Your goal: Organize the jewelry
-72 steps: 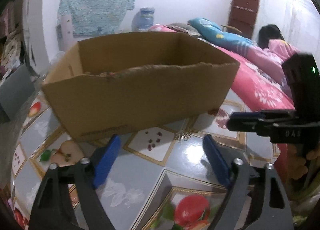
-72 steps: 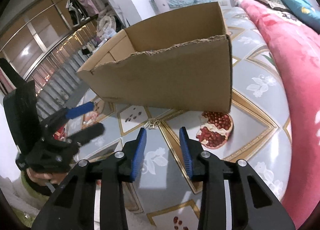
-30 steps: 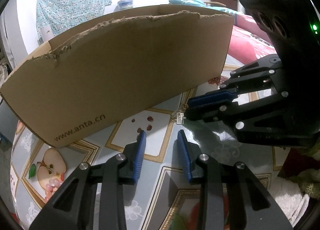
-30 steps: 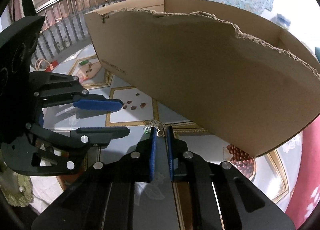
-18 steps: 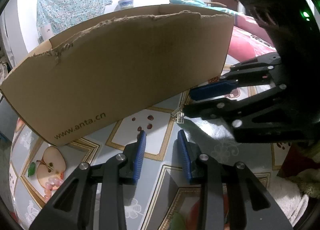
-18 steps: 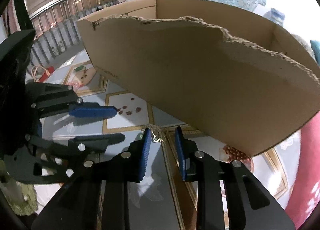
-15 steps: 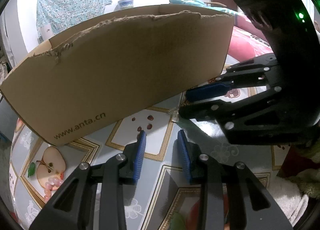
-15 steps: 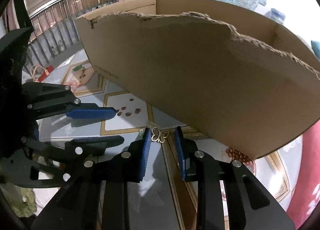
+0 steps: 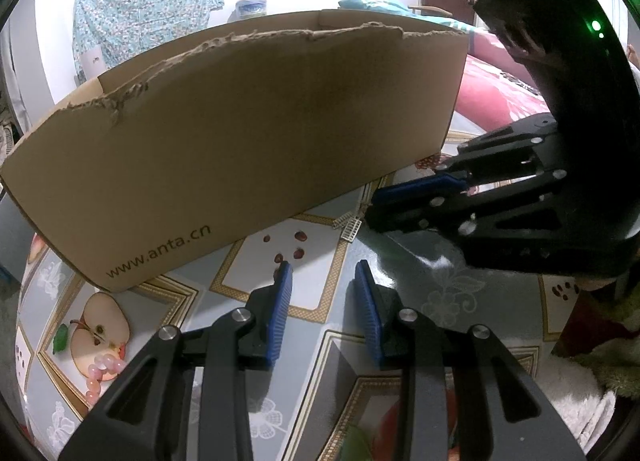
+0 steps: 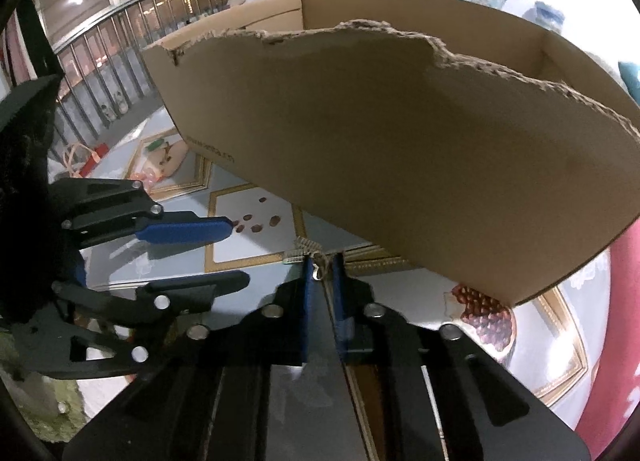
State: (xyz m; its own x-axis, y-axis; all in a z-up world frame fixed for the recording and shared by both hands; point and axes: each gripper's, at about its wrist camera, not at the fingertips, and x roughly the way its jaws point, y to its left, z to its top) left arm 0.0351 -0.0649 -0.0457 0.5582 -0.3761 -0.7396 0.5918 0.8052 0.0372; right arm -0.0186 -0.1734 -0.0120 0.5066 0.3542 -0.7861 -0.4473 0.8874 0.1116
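Just in front of the cardboard box (image 10: 400, 149), on the glossy fruit-print tabletop (image 9: 420, 281), the right gripper (image 10: 320, 265) has just closed its fingers again after a short re-opening approx. half a second ago. Its blue pads now stand very narrow, and a small metal earring (image 10: 318, 263) sits pinched between the tips; the comb-like part of it sticks out to the left, touching the tabletop or very near it. In the left wrist view this same piece (image 9: 349, 225) shows just at the tips of the right gripper.

Compared w/ one second ago, the grip looks re-done: first closed, then opened, now closed with the hook more between the pads. Judgement: the first pinch was probably not secure, and the pick is now ready; lift and drop into the box is not yet done.

The left gripper (image 9: 323, 281) is half open, nothing between its fingers, hovering near the printed seeds (image 9: 296, 245). It did not change vs. before.

A pink bead bracelet (image 9: 102, 371) lies toward the tabletop's near left edge, still outside the box.

Writing: the box wall reads "www.anta.cn" (image 9: 158, 251). No other text is readable.
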